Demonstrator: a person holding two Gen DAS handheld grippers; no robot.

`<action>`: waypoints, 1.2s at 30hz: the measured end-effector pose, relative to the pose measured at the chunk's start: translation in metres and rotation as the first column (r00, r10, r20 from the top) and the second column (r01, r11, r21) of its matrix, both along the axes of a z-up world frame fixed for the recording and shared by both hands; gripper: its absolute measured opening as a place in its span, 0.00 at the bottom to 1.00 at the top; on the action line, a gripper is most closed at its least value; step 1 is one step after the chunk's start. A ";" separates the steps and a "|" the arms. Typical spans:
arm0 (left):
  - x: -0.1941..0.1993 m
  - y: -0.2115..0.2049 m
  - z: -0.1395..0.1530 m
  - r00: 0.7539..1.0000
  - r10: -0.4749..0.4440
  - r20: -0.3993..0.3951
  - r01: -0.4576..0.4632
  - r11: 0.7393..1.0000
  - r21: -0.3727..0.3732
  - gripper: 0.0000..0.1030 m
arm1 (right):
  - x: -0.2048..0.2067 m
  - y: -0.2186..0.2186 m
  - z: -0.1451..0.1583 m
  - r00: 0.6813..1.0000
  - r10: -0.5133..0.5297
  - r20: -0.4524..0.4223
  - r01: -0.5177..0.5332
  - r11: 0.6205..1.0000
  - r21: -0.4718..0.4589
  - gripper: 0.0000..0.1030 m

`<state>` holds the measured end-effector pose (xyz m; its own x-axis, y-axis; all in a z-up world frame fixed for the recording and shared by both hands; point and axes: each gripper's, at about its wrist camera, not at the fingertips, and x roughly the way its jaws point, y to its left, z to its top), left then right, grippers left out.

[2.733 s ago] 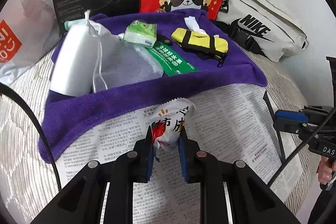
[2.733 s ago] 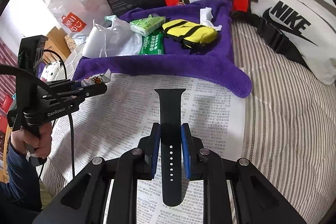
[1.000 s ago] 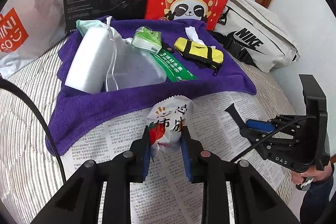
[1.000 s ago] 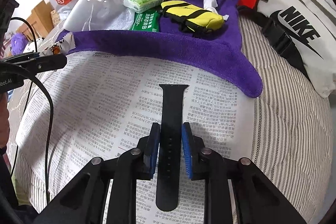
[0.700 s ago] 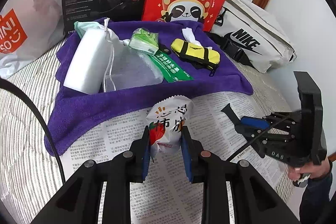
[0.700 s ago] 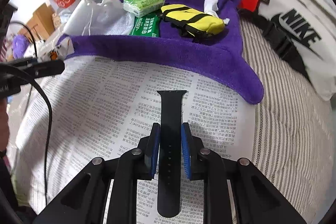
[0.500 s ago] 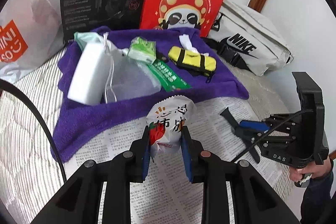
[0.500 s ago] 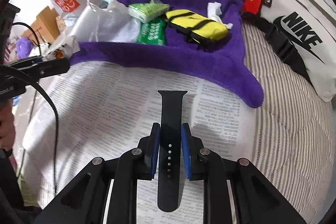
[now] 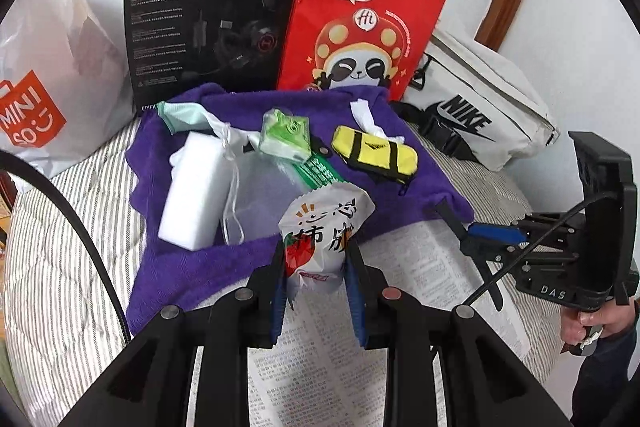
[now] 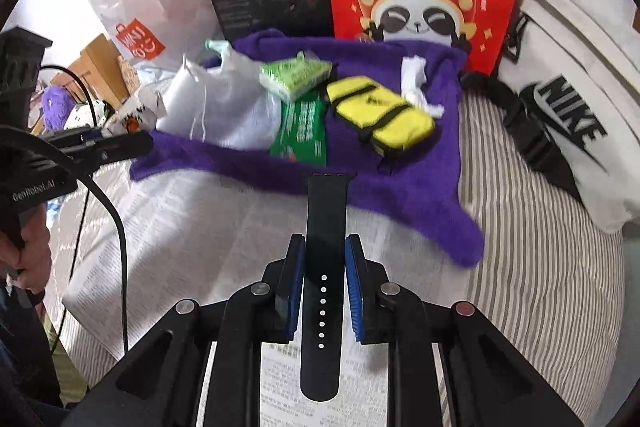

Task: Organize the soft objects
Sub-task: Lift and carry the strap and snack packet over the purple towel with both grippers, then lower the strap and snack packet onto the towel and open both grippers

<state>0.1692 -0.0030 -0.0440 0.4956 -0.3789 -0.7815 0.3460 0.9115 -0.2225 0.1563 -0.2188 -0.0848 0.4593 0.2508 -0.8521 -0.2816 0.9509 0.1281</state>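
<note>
Snack packet is clamped upright in the left gripper jaws, watch strap lengthwise in the right gripper jaws; both are held near the purple towel, apparently for placing there.

Left claw black, blue pads, silver and reddish screws, black cable at 9 o'clock, right claw alike, "DAS" and "GenRobot.AI" markings, bare-skinned hands, dark sleeves

Bare newspaper is lying open in front, while the towel beyond is crowding with a pouch, tissues and a sponge, boxed in behind by bags.
</note>
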 end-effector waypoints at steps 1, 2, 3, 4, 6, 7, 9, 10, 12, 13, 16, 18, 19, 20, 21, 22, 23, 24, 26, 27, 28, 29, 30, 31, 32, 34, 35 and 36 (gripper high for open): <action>0.003 0.001 0.000 1.000 0.005 -0.001 -0.005 1.000 0.001 0.24 | 0.005 0.000 0.003 1.000 0.001 0.006 -0.001 1.000 0.003 0.20; 0.006 0.001 0.000 1.000 0.007 -0.002 -0.007 1.000 0.003 0.24 | 0.009 0.001 0.005 1.000 0.003 0.009 -0.003 1.000 0.005 0.20; 0.009 0.001 0.000 1.000 0.010 -0.002 -0.010 1.000 0.006 0.24 | 0.014 0.001 0.007 1.000 0.004 0.012 -0.004 1.000 0.011 0.20; 0.012 0.001 0.000 1.000 0.014 -0.002 -0.014 1.000 0.008 0.24 | 0.018 0.002 0.008 1.000 0.004 0.018 -0.004 1.000 0.018 0.20; 0.016 0.001 0.000 1.000 0.015 -0.005 -0.015 1.000 0.006 0.24 | 0.028 0.004 0.011 1.000 0.010 0.023 -0.011 1.000 0.026 0.20; 0.019 0.001 0.000 1.000 0.015 -0.005 -0.015 1.000 0.005 0.24 | 0.032 0.006 0.012 1.000 0.011 0.027 -0.012 1.000 0.027 0.20; 0.024 0.002 0.000 1.000 0.018 -0.005 -0.018 1.000 0.009 0.24 | 0.041 0.009 0.016 0.999 0.022 0.037 -0.023 0.999 0.029 0.20; 0.026 0.003 0.000 1.000 0.020 -0.007 -0.019 1.000 0.010 0.24 | 0.049 0.012 0.019 0.999 0.029 0.045 -0.031 0.999 0.026 0.20; 0.034 0.003 -0.001 1.000 0.027 -0.012 -0.027 1.000 0.013 0.24 | 0.060 0.015 0.021 0.998 0.043 0.052 -0.044 0.999 0.021 0.20; 0.037 0.004 -0.001 0.999 0.031 -0.014 -0.030 0.999 0.014 0.24 | 0.067 0.018 0.022 0.997 0.053 0.056 -0.054 0.998 0.016 0.20; 0.047 0.005 -0.003 0.999 0.037 -0.021 -0.037 0.999 0.014 0.24 | 0.086 0.026 0.022 0.994 0.085 0.072 -0.085 0.996 -0.006 0.20; 0.053 0.006 -0.006 0.999 0.045 -0.030 -0.044 0.999 0.016 0.24 | 0.097 0.031 0.021 0.992 0.103 0.075 -0.103 0.995 -0.011 0.20; 0.056 0.007 -0.007 0.998 0.048 -0.034 -0.048 0.999 0.015 0.24 | 0.105 0.035 0.018 0.991 0.117 0.071 -0.116 0.993 -0.019 0.20; 0.059 0.008 -0.009 0.998 0.050 -0.039 -0.050 0.999 0.014 0.24 | 0.108 0.037 0.016 0.990 0.125 0.070 -0.123 0.992 -0.025 0.20; 0.063 0.008 -0.010 0.998 0.051 -0.043 -0.051 0.999 0.012 0.24 | 0.113 0.040 0.014 0.988 0.135 0.068 -0.133 0.991 -0.030 0.20; 0.065 0.008 -0.012 0.998 0.052 -0.046 -0.052 0.999 0.013 0.24 | 0.118 0.044 0.010 0.987 0.150 0.063 -0.148 0.988 -0.037 0.20; 0.069 0.008 -0.014 0.997 0.054 -0.050 -0.053 0.998 0.015 0.24 | 0.121 0.047 0.007 0.985 0.160 0.059 -0.158 0.987 -0.043 0.20; 0.071 0.007 -0.015 0.997 0.055 -0.053 -0.054 0.998 0.015 0.24 | 0.123 0.050 0.004 0.984 0.171 0.058 -0.168 0.984 -0.052 0.20; 0.078 0.007 -0.019 0.996 0.061 -0.062 -0.060 0.998 0.014 0.24 | 0.128 0.057 -0.001 0.979 0.194 0.065 -0.190 0.979 -0.074 0.20; 0.081 0.007 -0.020 0.996 0.064 -0.065 -0.063 0.998 0.014 0.24 | 0.131 0.059 -0.004 0.977 0.203 0.059 -0.199 0.978 -0.069 0.20; 0.084 0.007 -0.022 0.996 0.064 -0.066 -0.064 0.998 0.013 0.24 | 0.134 0.061 -0.009 0.977 0.210 0.048 -0.207 0.976 -0.066 0.20; 0.087 0.007 -0.023 0.995 0.069 -0.068 -0.068 0.998 0.017 0.24 | 0.135 0.063 -0.012 0.975 0.216 0.044 -0.213 0.974 -0.072 0.20; 0.088 0.007 -0.025 0.995 0.072 -0.069 -0.070 0.997 0.023 0.24 | 0.135 0.065 -0.015 0.974 0.224 0.039 -0.221 0.972 -0.076 0.20; 0.090 0.007 -0.026 0.995 0.073 -0.071 -0.071 0.997 0.028 0.24 | 0.136 0.067 -0.020 0.971 0.237 0.028 -0.234 0.969 -0.081 0.20; 0.091 0.008 -0.029 0.995 0.073 -0.075 -0.071 0.997 0.033 0.24 | 0.136 0.068 -0.023 0.970 0.244 0.020 -0.242 0.967 -0.085 0.20; 0.095 0.010 -0.032 0.994 0.076 -0.085 -0.073 0.997 0.037 0.24 | 0.136 0.071 -0.032 0.966 0.257 0.003 -0.256 0.963 -0.091 0.20; 0.096 0.011 -0.034 0.993 0.076 -0.087 -0.073 0.997 0.038 0.24 | 0.136 0.071 -0.035 0.966 0.259 -0.004 -0.258 0.962 -0.091 0.20; 0.098 0.012 -0.035 0.993 0.078 -0.090 -0.075 0.997 0.036 0.24 | 0.137 0.072 -0.040 0.965 0.260 -0.015 -0.261 0.961 -0.088 0.20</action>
<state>0.2668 0.0087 -0.0788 0.4481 -0.3167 -0.8360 0.2550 0.9416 -0.2200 0.2933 -0.1468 -0.1249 0.3850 0.2851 -0.8778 -0.5209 0.8523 0.0484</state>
